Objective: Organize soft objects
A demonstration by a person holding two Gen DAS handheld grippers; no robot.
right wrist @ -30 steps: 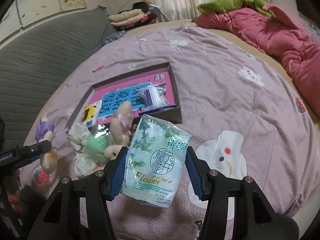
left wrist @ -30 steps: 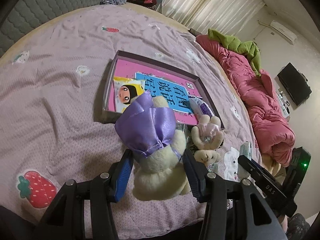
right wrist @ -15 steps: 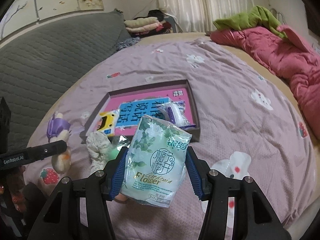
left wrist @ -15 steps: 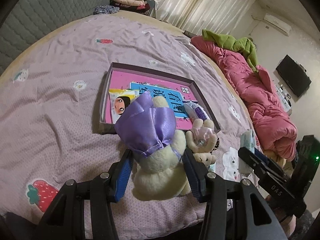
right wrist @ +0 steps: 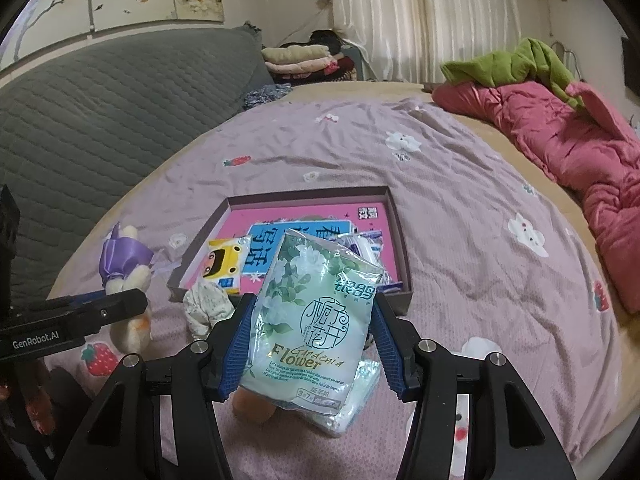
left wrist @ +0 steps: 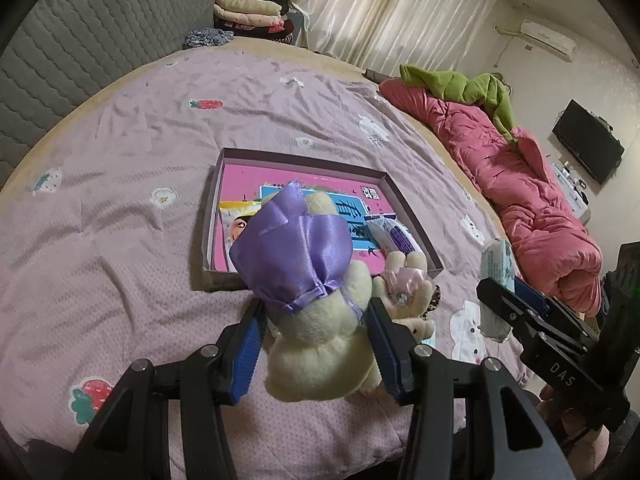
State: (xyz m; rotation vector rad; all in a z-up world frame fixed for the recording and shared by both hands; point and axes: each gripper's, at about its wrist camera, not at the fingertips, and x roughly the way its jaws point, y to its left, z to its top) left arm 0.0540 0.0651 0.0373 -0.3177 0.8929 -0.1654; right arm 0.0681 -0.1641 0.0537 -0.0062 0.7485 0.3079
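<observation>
Lettering on the tissue pack [right wrist: 316,320] reads "Gardenia Flower"; the right gripper [right wrist: 314,344] clamps its crinkly plastic sides above the bed [right wrist: 460,208]. "GenRobot.AI" and "DAS" mark the gripper bodies. The left gripper [left wrist: 316,340] squeezes a cream plush toy [left wrist: 320,340] in shiny purple satin, just short of the shallow box [left wrist: 296,158]. Wide bare sheet surrounds that box; a pink quilt [right wrist: 560,136] lines the far edge.

A cream plush toy [left wrist: 320,336] in a purple satin cape is held off the bedspread [left wrist: 120,208], before the shallow box's [left wrist: 304,158] near edge. A green-white tissue pack [right wrist: 316,320] is held upright there too.
</observation>
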